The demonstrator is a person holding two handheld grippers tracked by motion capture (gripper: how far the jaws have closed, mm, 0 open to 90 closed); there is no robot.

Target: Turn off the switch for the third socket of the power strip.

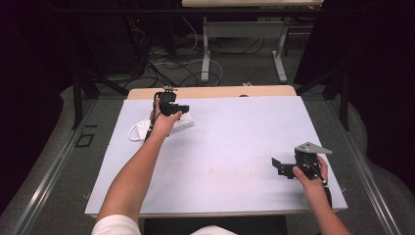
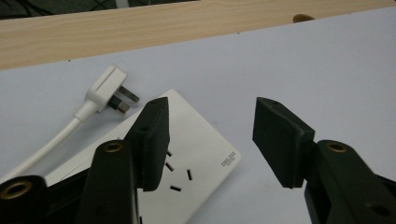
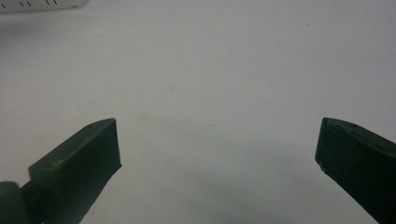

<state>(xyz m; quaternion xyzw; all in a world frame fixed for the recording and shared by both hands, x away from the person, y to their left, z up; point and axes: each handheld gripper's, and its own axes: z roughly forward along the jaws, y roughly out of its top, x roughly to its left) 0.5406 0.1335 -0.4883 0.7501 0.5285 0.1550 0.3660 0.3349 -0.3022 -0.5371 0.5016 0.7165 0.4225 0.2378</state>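
Left gripper (image 2: 210,140) sits over the power strip (image 2: 196,154), upper left of the high view near the table's (image 1: 235,147) far edge. Jaws wide, holding nothing; one jaw overlaps the strip's end, the other is off over bare table. Strip's long axis runs toward lower left in the left gripper view; plug (image 2: 109,91) and cord (image 2: 51,144) lie just beside it, upper left. Right gripper (image 1: 280,166) is lower right, well apart, jaws wide, empty. Left hand is nearer. Open room centre.
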